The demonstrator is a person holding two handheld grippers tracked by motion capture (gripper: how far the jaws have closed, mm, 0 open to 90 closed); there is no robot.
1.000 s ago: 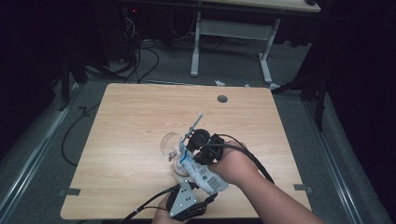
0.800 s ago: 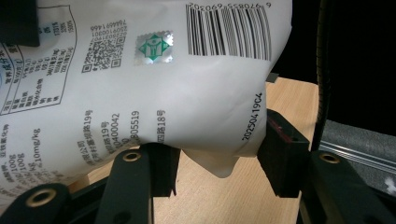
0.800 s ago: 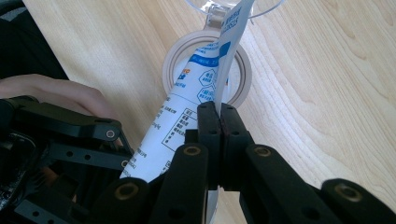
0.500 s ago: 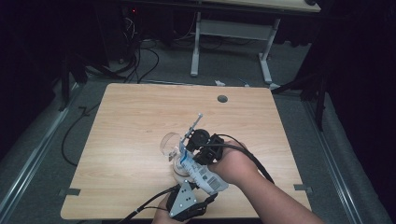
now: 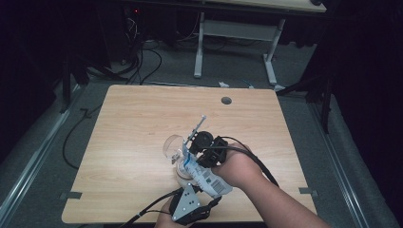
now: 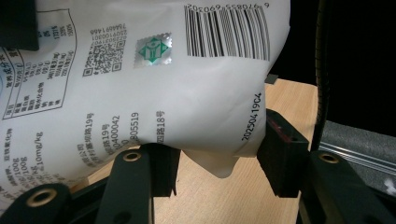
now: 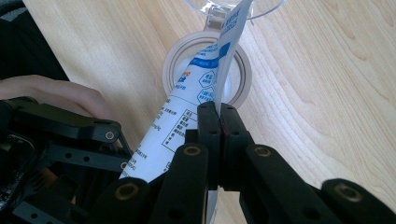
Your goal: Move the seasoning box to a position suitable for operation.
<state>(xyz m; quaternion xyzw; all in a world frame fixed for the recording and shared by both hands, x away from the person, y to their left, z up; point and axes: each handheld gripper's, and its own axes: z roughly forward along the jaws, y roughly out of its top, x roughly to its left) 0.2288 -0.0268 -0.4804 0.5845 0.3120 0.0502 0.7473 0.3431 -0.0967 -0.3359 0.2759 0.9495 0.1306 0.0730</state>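
A white bag (image 5: 205, 176) with blue print and a barcode is held tilted above the wooden table. My left gripper (image 5: 205, 190) is shut on its lower end; in the left gripper view the bag (image 6: 187, 93) bulges between the two pads (image 6: 280, 154). My right gripper (image 5: 192, 152) is shut on the bag's thin edge nearer the top. In the right gripper view the closed right gripper (image 7: 219, 121) pinches the bag (image 7: 201, 88), whose upper corner points into a round open jar (image 7: 240, 79). The jar's clear lid (image 7: 261, 9) stands flipped back behind it.
The jar (image 5: 183, 173) and its lid (image 5: 170, 145) sit at the table's (image 5: 142, 118) front middle. A cable hole (image 5: 226, 100) lies near the far edge. Cables trail off the front edge. Another desk's legs (image 5: 199, 47) stand on the floor beyond.
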